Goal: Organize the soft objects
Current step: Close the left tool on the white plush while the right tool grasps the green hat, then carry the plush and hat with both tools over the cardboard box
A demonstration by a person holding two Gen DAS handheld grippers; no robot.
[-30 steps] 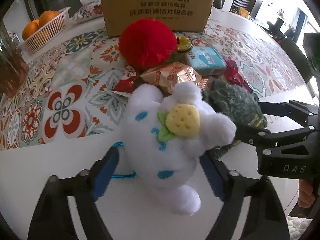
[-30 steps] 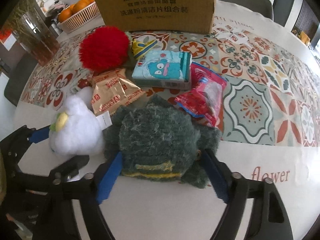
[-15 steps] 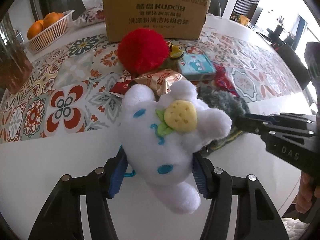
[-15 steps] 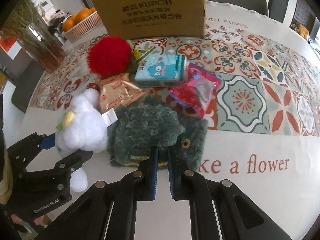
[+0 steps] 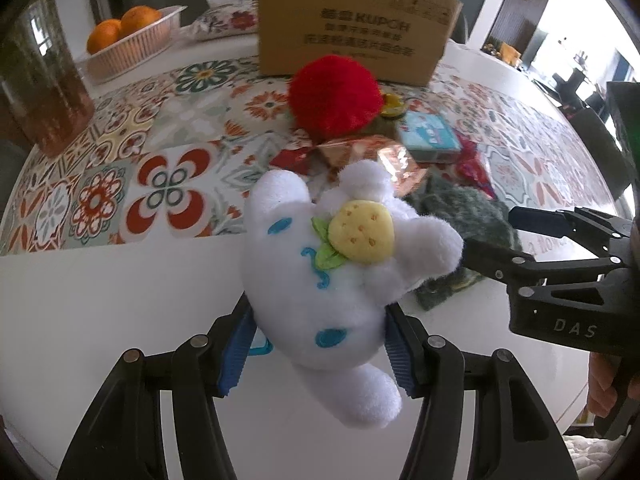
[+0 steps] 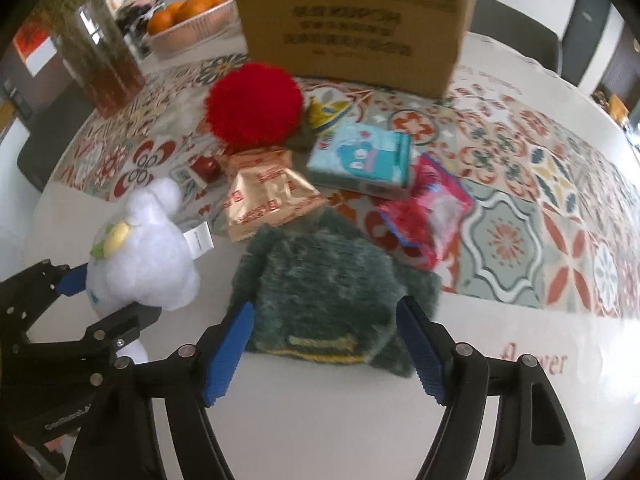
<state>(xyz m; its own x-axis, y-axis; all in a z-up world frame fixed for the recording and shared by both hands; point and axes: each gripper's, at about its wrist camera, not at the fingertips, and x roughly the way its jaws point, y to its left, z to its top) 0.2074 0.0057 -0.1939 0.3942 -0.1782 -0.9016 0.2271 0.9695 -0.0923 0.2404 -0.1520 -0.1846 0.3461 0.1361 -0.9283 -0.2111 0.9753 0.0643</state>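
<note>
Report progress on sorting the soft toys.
Done: nothing looks put away yet. In hand: the left gripper is clamped on the white plush; the right gripper straddles the green fuzzy item, pads not clearly pressing. Left: the red pompom, lying before the cardboard box.

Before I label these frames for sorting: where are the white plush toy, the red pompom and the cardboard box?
white plush toy (image 5: 320, 280): left wrist view, its body.
red pompom (image 6: 253, 106): right wrist view, its middle.
cardboard box (image 6: 352, 28): right wrist view, its printed front.
</note>
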